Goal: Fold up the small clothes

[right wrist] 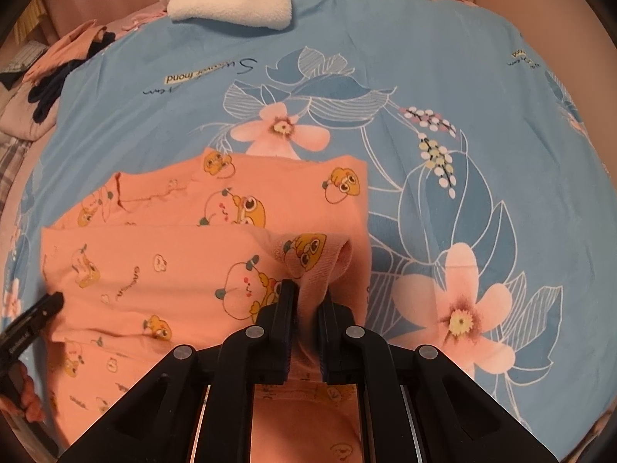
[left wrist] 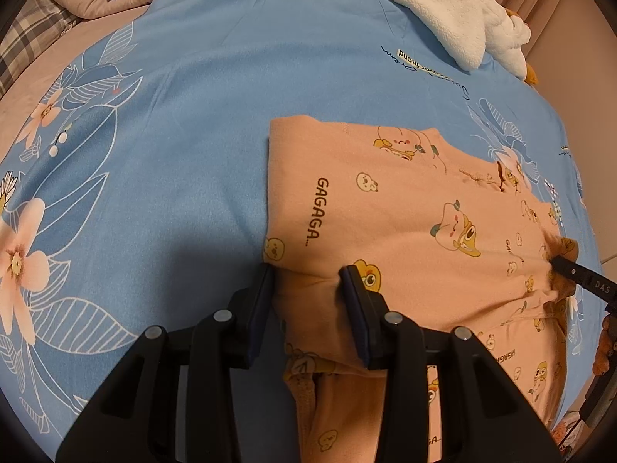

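While the peach-pink garment point(left wrist: 405, 223) is lying partly folded on the blue flowered bedspread point(left wrist: 185, 123), both tools are gripping its near edge. Its soft cloth is showing printed yellow ducks, small pale cartoon faces and the word "GAGAGA" along one folded side. One layer is lying doubled over another, giving a straight folded edge on the left in the left wrist view, with a ribbed cuff bunched at the right.

The left tool point(left wrist: 308, 281) is standing partly open with a wide fold of the garment pressed between its fingers. The right tool point(right wrist: 308, 301) is nearly closed, pinching the ribbed cuff point(right wrist: 320, 266). A white fleece item point(right wrist: 231, 0) is resting at the far end of the bed.
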`<state>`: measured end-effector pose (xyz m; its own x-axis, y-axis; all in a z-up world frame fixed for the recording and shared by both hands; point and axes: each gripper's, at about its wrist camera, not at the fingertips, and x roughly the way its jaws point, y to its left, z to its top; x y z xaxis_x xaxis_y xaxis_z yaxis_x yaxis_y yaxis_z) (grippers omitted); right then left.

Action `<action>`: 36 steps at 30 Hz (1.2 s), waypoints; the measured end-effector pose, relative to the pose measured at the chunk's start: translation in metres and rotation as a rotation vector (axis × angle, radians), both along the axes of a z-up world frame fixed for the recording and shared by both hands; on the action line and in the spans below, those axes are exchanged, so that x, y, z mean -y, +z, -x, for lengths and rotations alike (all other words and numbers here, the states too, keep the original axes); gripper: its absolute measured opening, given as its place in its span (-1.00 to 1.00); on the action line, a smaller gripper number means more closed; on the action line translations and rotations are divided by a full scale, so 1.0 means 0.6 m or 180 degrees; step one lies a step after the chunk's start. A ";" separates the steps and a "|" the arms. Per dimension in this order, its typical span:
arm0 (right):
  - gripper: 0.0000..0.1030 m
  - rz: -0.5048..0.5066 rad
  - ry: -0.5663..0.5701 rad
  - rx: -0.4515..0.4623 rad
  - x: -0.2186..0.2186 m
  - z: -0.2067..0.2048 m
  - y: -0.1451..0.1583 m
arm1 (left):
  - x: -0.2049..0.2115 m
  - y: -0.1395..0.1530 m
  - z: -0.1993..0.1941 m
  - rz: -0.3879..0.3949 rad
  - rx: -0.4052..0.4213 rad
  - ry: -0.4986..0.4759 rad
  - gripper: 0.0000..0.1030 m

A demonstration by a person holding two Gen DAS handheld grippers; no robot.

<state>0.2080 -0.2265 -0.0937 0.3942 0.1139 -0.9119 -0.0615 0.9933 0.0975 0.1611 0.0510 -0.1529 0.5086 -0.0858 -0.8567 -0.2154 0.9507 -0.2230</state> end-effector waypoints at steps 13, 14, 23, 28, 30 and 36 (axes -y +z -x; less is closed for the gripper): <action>-0.84 0.0100 0.0005 0.0032 -0.005 -0.003 -0.019 | 0.001 0.001 0.000 -0.0011 0.0003 -0.0003 -0.26; -0.84 0.0123 0.0017 0.0053 -0.007 -0.002 -0.020 | 0.001 0.001 -0.001 -0.0012 0.0002 -0.0005 -0.26; -0.84 0.0128 0.0086 0.0189 -0.003 0.007 -0.027 | -0.001 0.001 -0.001 -0.0021 0.0004 -0.0007 -0.26; -0.84 0.0146 0.0095 0.0297 -0.001 0.020 -0.032 | -0.002 0.001 -0.001 -0.0030 0.0013 -0.0006 -0.26; -0.84 0.0164 0.0098 0.0340 -0.004 0.027 -0.032 | -0.002 0.001 -0.001 -0.0036 0.0015 -0.0004 -0.25; -0.84 0.0159 0.0108 0.0420 0.000 0.032 -0.033 | -0.002 0.001 0.000 -0.0025 0.0020 -0.0005 -0.25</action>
<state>0.1887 -0.2263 -0.1134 0.5076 0.0849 -0.8574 -0.1041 0.9939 0.0368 0.1613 0.0524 -0.1525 0.5140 -0.0798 -0.8541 -0.2124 0.9528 -0.2169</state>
